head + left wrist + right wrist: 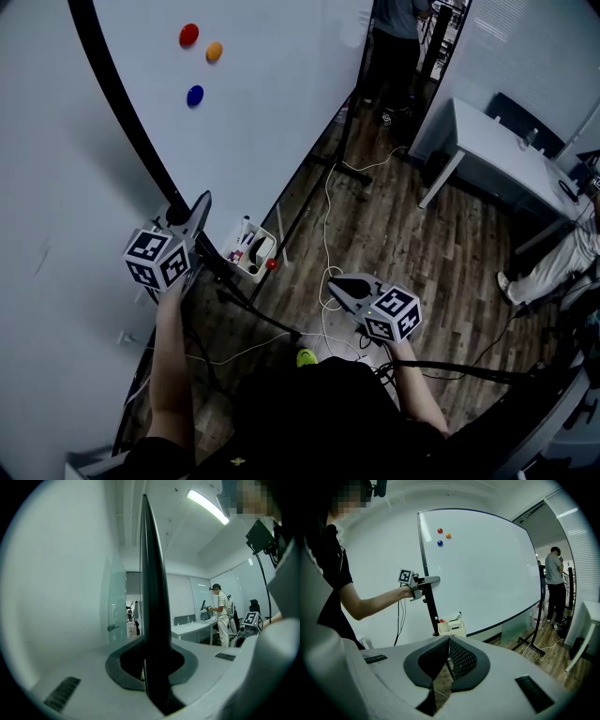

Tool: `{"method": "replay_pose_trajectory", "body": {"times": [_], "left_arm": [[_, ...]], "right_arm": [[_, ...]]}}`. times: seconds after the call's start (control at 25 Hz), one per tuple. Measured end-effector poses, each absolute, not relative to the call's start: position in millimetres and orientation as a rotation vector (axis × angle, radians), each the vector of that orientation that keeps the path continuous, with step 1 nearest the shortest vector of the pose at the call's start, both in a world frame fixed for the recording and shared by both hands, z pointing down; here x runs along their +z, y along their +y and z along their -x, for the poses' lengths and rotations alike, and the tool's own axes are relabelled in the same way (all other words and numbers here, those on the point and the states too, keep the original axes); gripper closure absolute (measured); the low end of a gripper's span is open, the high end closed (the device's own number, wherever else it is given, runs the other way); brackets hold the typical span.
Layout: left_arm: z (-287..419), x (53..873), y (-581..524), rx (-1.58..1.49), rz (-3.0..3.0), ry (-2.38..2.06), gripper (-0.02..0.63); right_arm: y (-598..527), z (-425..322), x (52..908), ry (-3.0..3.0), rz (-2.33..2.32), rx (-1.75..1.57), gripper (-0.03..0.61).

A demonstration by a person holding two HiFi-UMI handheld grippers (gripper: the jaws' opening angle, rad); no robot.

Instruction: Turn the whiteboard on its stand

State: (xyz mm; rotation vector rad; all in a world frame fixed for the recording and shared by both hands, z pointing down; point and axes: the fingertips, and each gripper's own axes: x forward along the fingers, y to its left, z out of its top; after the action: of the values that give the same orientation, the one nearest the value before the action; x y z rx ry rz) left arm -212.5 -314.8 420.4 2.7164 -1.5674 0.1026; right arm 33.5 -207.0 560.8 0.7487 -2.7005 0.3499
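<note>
The whiteboard (272, 112) is a big white panel in a black frame (122, 103), with a red (188, 35), an orange (214, 51) and a blue magnet (194, 95) on it. My left gripper (192, 214) is shut on the frame's near side edge, just above the stand's post (431, 609). In the left gripper view that edge (152, 597) runs up as a dark bar between the jaws (149, 665). My right gripper (336, 287) hangs free over the floor, shut and empty; its view (449, 639) shows the whole board (487, 569).
A small tray (251, 251) with markers hangs at the board's lower edge. The stand's black foot (272, 323) and white cables (328, 216) lie on the wood floor. A white desk (506, 155) stands at right. One person (394, 37) stands behind the board, another (562, 258) sits at right.
</note>
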Motion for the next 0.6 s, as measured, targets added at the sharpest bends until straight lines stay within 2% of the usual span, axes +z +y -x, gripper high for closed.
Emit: {"method": "replay_pose_trajectory", "body": {"times": [0.6], "left_arm": [[211.6,413.5,-312.6,0.083,-2.656,-1.537,0.568]], "right_arm": [[-205.7,-41.5,552.7,-2.686,-0.801,0.366,0.578]]}}
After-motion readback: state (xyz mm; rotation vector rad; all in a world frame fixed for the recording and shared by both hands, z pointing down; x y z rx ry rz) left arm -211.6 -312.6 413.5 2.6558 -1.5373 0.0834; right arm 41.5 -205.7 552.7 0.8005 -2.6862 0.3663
